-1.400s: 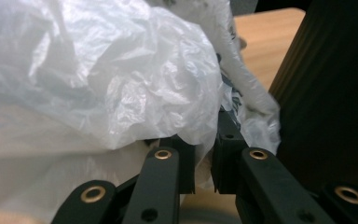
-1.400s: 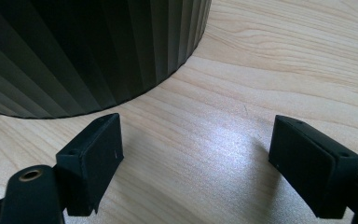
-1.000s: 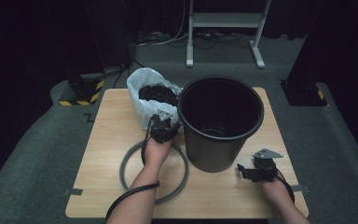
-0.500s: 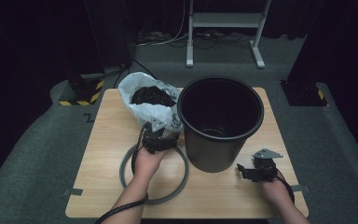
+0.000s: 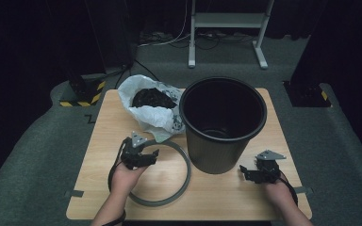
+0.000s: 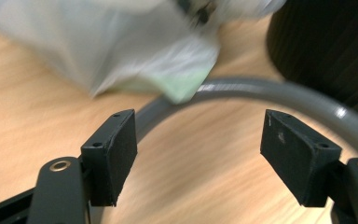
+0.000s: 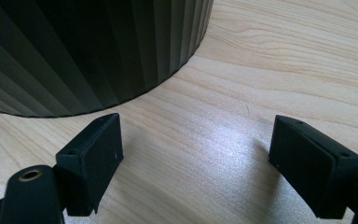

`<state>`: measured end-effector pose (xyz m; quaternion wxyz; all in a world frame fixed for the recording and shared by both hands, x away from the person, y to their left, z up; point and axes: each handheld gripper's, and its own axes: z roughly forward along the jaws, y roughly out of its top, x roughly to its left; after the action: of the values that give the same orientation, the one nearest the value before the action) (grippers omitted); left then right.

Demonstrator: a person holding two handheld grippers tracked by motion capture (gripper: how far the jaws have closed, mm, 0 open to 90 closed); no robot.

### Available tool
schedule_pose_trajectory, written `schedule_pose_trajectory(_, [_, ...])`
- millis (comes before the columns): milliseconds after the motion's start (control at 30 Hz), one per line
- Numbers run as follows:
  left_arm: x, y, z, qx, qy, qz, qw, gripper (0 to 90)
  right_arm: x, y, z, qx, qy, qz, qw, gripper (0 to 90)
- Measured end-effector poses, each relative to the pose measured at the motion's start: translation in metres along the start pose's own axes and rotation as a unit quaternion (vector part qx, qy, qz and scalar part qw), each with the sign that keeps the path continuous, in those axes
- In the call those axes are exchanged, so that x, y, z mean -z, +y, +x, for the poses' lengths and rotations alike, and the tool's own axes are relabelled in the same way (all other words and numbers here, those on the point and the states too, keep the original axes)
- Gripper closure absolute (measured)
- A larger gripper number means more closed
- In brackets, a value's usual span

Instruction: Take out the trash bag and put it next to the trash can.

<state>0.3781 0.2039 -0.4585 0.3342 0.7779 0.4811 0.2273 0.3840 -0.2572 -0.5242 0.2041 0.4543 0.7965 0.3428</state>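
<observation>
My left hand-held gripper (image 5: 140, 157) has just opened and hangs empty over the grey ring (image 5: 185, 175), which lies flat left of the black bin (image 5: 222, 123). The white bag (image 5: 153, 113), freed, slumps left of that bin; my right hand-held gripper (image 5: 259, 173) waits open at the bin's right.

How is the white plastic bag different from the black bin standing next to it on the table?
The white plastic bag is soft, crumpled and slumped; the black bin is stiff, ribbed and upright. The bag holds a dark clump of something; the bin looks nearly empty. The bag is lower and its edge drapes over the grey ring; the bin stands beside that ring. Both are open on top and rest on the wooden table.
</observation>
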Motion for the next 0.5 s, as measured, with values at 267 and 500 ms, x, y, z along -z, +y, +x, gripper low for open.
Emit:
schedule_pose_trajectory(267, [-0.006,-0.032,0.026,0.003,0.032,0.080,0.9963,22.8,0.000,0.000,0.000,0.000,0.000,0.000,1.0000,17.2])
schedule_pose_trajectory(500, [-0.015,-0.045,0.040,0.030,0.051,0.135,0.9890,22.9,0.000,0.000,0.000,0.003,0.003,0.001,1.0000,17.1])
